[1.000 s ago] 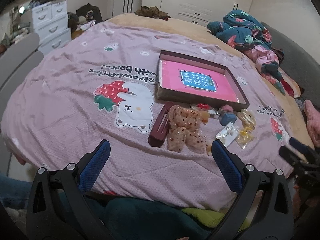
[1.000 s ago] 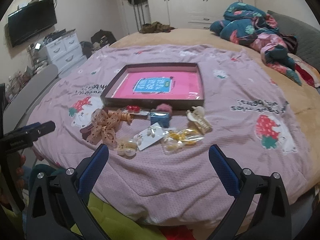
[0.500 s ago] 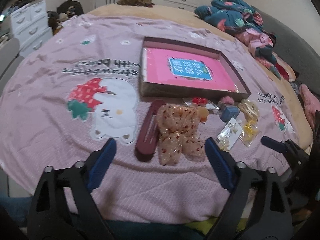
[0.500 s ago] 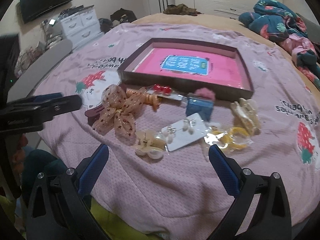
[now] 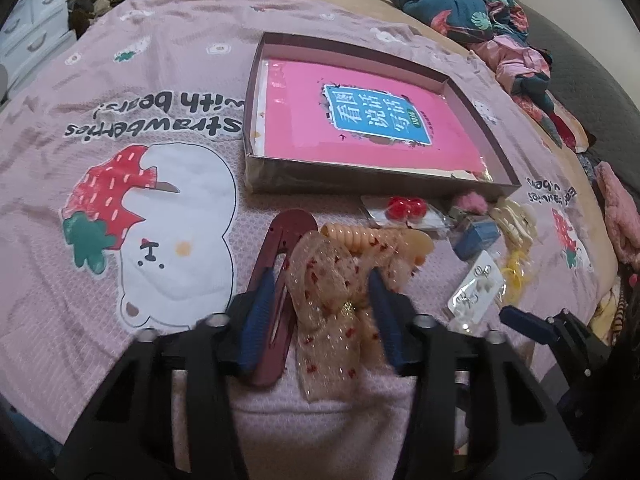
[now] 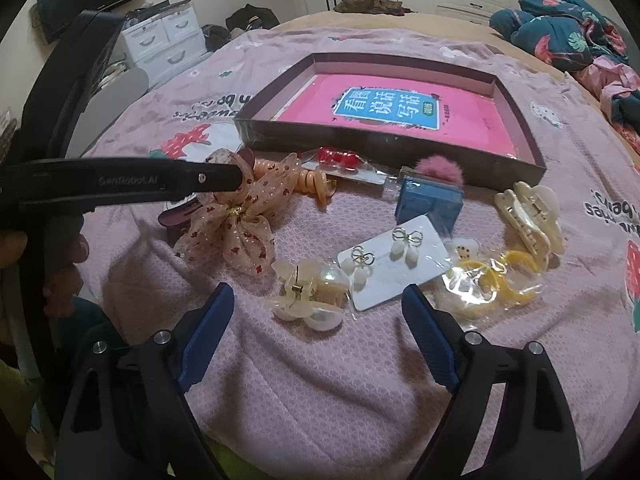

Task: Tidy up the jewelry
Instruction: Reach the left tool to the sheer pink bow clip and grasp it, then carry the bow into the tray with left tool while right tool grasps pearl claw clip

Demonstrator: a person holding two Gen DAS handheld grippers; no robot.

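Left gripper (image 5: 320, 312) is down over the sheer dotted bow (image 5: 328, 300); its blue pads (image 5: 258, 316) bracket the bow's knot, the left pad lying over the maroon hair clip (image 5: 280, 256) just beside the bow, the right pad against the bow's far loop. The jaws have narrowed around the bow, but full contact on both sides cannot be confirmed from the left wrist view. In the right wrist view the left tool's black body covers the upper edge of the bow (image 6: 236, 216), which lies flat on the pink bedspread (image 6: 360, 380). Right gripper (image 6: 316, 340) hovers with fingers spread wide, holding nothing, just short of the pearl claw clip (image 6: 310, 294) and the carded earrings (image 6: 394, 264). Other items in the cluster: an orange spiral hair tie (image 6: 308, 178) touching the bow's far side, red bead hair ties in a packet (image 6: 338, 158), a pink pompom (image 6: 438, 168) against the tray wall, a small blue box (image 6: 430, 202), a cream claw clip (image 6: 530, 216), and yellow hair ties in a clear bag (image 6: 492, 284). All lie on the bedspread in front of the brown tray (image 6: 400, 148), none inside it. The tray holds only a pink booklet (image 6: 396, 114) with a blue label. Bundled floral bedding (image 6: 560, 32) sits at the far right of the bed.
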